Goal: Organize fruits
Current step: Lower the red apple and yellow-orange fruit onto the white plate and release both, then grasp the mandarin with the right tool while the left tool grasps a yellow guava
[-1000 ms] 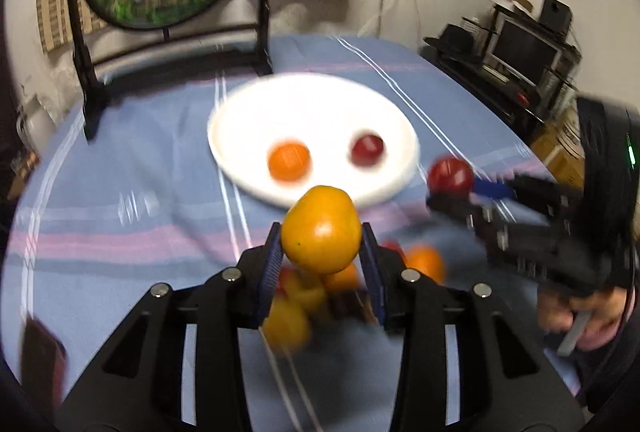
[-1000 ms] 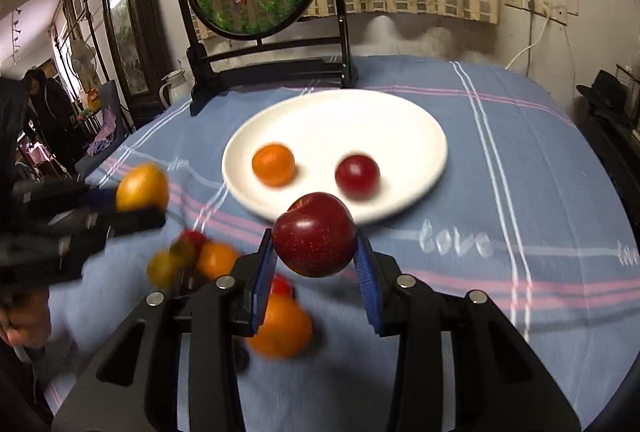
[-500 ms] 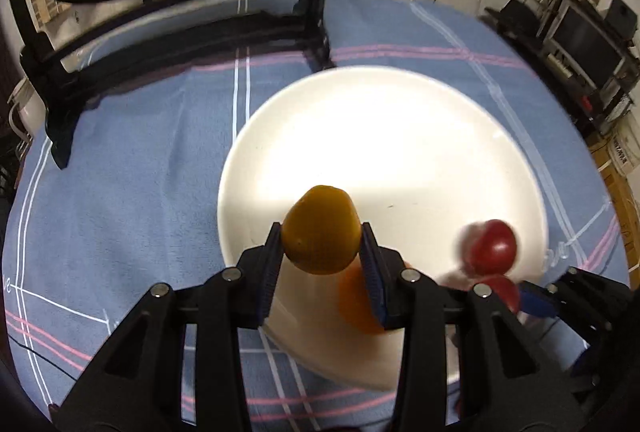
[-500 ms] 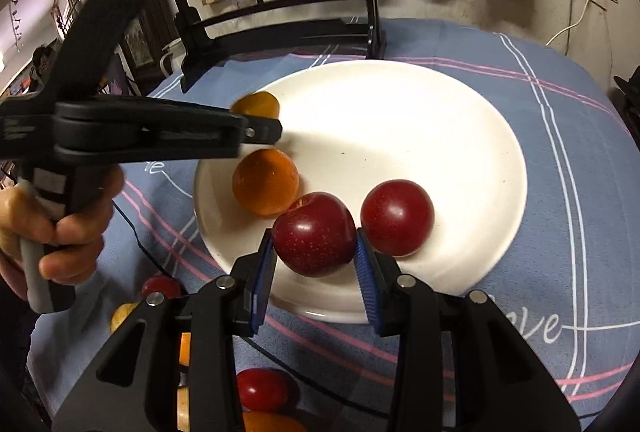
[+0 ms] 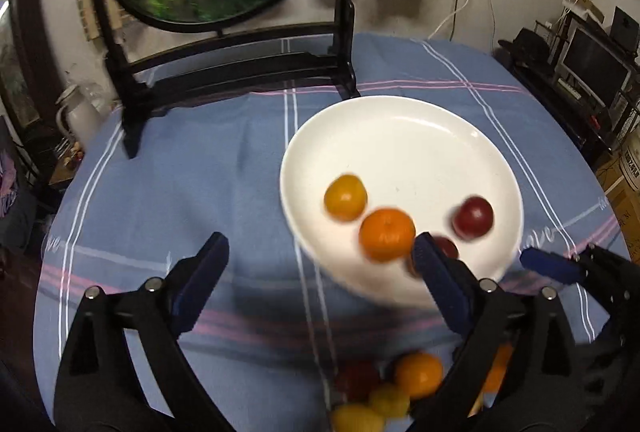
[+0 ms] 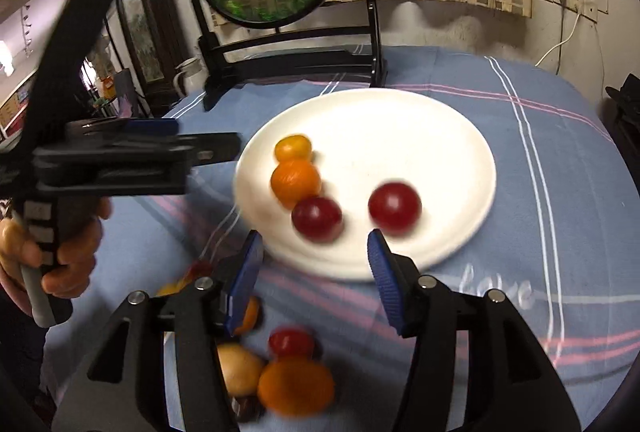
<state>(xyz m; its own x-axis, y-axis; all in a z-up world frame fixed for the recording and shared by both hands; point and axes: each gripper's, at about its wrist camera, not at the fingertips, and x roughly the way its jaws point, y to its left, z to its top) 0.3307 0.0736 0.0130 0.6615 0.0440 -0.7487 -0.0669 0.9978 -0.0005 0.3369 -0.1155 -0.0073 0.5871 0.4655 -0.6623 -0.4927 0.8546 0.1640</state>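
Observation:
A white plate (image 5: 420, 135) (image 6: 400, 119) holds a yellow-orange fruit (image 5: 345, 197) (image 6: 292, 147), an orange (image 5: 386, 234) (image 6: 295, 180) and two red plums (image 5: 473, 218) (image 6: 317, 219) (image 6: 394, 208). My left gripper (image 5: 320, 256) is open and empty, over the cloth at the plate's near left edge. My right gripper (image 6: 314, 252) is open and empty, just short of the plate's near rim. A pile of loose fruits (image 5: 400, 388) (image 6: 280, 372) lies on the cloth below both grippers.
A round goldfish screen on a black stand (image 5: 224, 63) (image 6: 288, 47) stands behind the plate. The table has a blue striped cloth (image 5: 180, 191) (image 6: 560, 171). A white jug (image 5: 80, 115) sits past the table's left edge. Shelves with electronics (image 5: 592, 63) are at the right.
Both grippers opened and let go of their fruits onto the plate: the left its yellow-orange fruit, the right its red plum. Both have drawn back from the plate.

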